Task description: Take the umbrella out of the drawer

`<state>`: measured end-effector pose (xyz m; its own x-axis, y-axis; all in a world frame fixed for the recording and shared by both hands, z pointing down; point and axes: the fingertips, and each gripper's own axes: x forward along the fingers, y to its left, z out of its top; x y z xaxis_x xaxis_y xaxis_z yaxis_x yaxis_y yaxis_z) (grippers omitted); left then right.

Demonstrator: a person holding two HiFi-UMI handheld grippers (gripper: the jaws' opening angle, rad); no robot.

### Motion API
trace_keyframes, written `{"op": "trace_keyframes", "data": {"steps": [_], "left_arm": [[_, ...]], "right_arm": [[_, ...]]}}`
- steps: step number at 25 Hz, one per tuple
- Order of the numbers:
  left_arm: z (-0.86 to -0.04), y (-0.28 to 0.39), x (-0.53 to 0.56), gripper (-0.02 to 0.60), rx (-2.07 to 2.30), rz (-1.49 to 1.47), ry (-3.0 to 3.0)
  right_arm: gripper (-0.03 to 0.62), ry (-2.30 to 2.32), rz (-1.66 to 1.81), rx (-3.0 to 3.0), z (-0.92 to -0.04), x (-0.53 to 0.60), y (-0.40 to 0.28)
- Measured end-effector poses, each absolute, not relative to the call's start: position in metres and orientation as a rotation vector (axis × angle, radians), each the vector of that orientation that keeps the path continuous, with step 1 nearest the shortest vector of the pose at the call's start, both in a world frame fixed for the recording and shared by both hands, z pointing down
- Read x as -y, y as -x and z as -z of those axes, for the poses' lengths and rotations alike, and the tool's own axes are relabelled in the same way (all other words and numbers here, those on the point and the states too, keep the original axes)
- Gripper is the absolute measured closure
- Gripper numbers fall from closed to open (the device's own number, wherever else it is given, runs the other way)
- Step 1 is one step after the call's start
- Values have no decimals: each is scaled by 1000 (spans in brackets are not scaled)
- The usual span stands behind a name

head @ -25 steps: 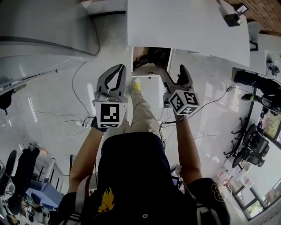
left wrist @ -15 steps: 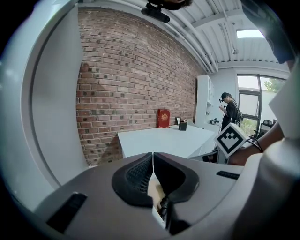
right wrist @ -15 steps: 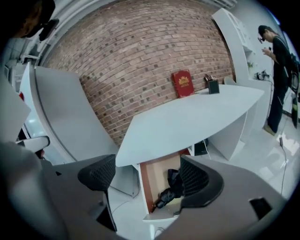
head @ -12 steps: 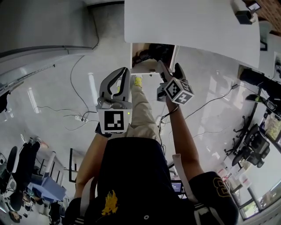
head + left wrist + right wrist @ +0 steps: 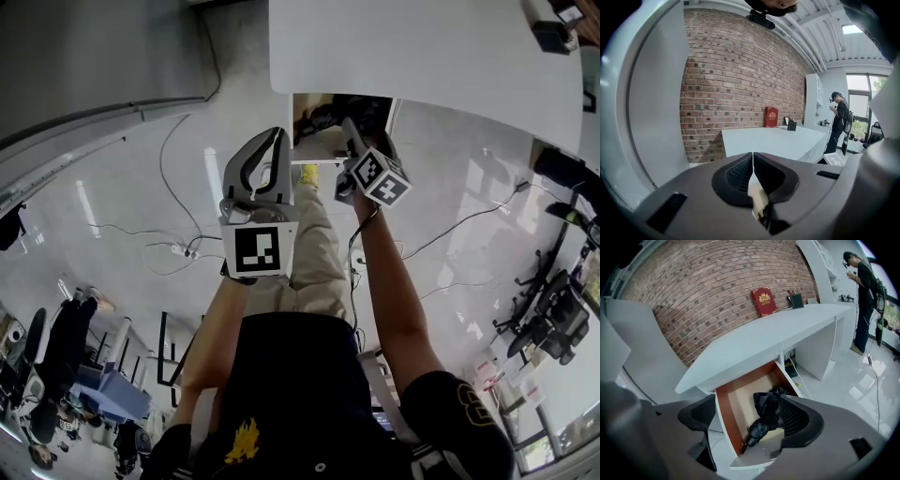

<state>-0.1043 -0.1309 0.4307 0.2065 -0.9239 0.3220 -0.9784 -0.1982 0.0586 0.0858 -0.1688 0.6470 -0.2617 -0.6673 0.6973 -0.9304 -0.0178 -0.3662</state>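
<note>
Under the white worktop (image 5: pixel 754 343) the drawer (image 5: pixel 723 413) stands pulled out, and the black folded umbrella (image 5: pixel 765 414) lies inside it. We point our right gripper (image 5: pixel 747 420) at the drawer with its jaws spread wide, the umbrella showing between them. Our left gripper (image 5: pixel 753 158) has its jaws pressed together on nothing

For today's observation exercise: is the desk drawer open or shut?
Open. The right gripper view shows the drawer pulled out from under the desk, with the black umbrella lying inside.
</note>
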Motion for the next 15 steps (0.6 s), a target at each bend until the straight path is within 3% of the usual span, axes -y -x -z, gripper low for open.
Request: {"op": "trace_keyframes", "data": {"steps": [15], "left_arm": [[-560,61,118,560,1658,-460,-2260]], "right_arm": [[152,-1743,-1255,1793,-756,168,-115]]}}
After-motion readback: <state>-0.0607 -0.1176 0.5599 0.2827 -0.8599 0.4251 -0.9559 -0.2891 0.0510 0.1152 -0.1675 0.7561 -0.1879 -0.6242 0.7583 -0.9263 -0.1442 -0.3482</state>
